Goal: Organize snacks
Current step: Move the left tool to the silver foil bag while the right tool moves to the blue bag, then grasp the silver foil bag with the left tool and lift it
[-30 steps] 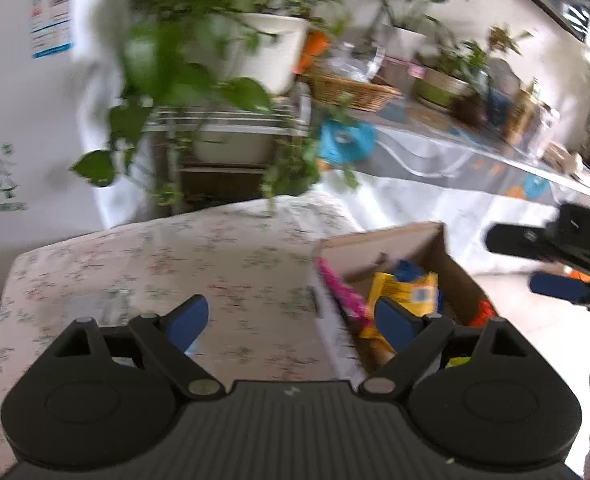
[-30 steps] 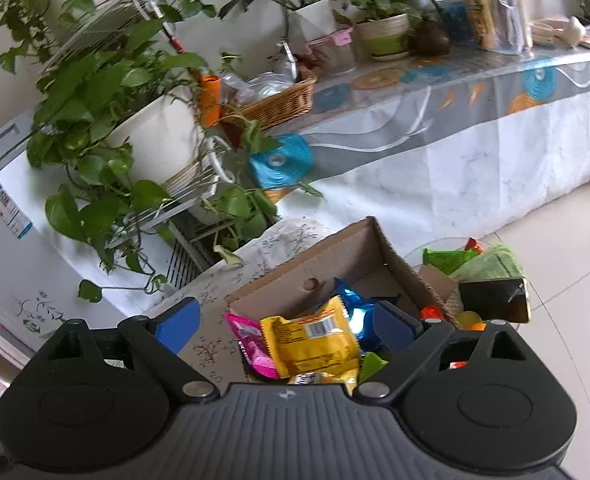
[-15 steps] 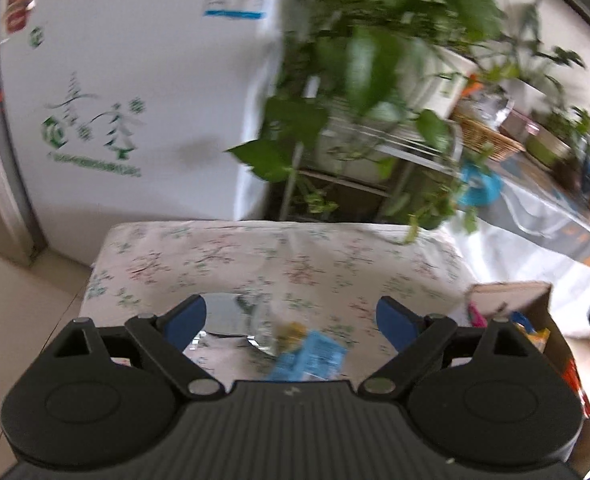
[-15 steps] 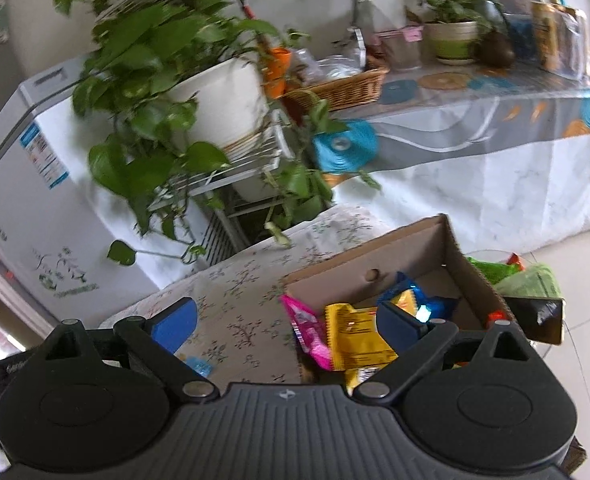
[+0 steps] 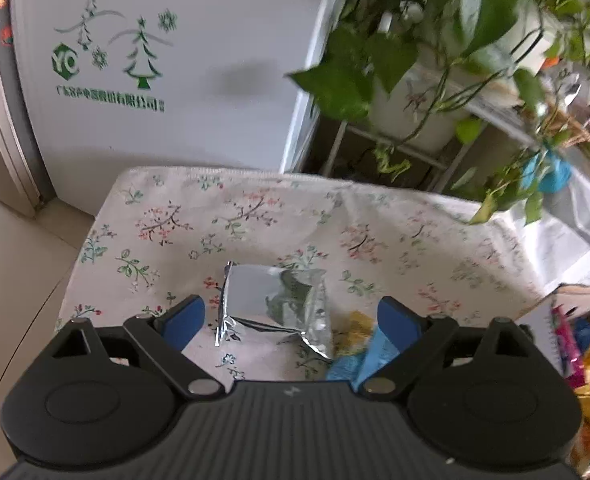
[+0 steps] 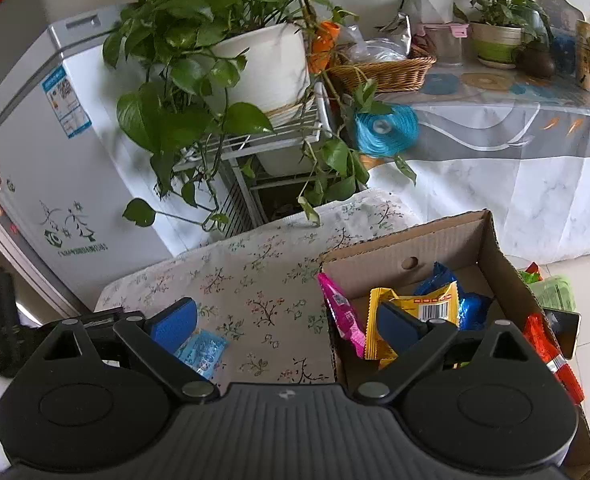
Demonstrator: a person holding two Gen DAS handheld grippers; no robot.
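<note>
Snacks mostly sit in the brown cardboard box at 3 o'clock; a crinkled silver foil packet and small light-blue sachet remain on the floral-clothed counter. Left gripper and right gripper gape empty. A white fridge and potted plants stand behind.

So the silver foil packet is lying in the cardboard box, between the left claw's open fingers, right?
Not quite. In the left wrist view the silver foil packet lies on the floral tablecloth, not in the cardboard box. It does sit between the open left claw's fingers.
</note>
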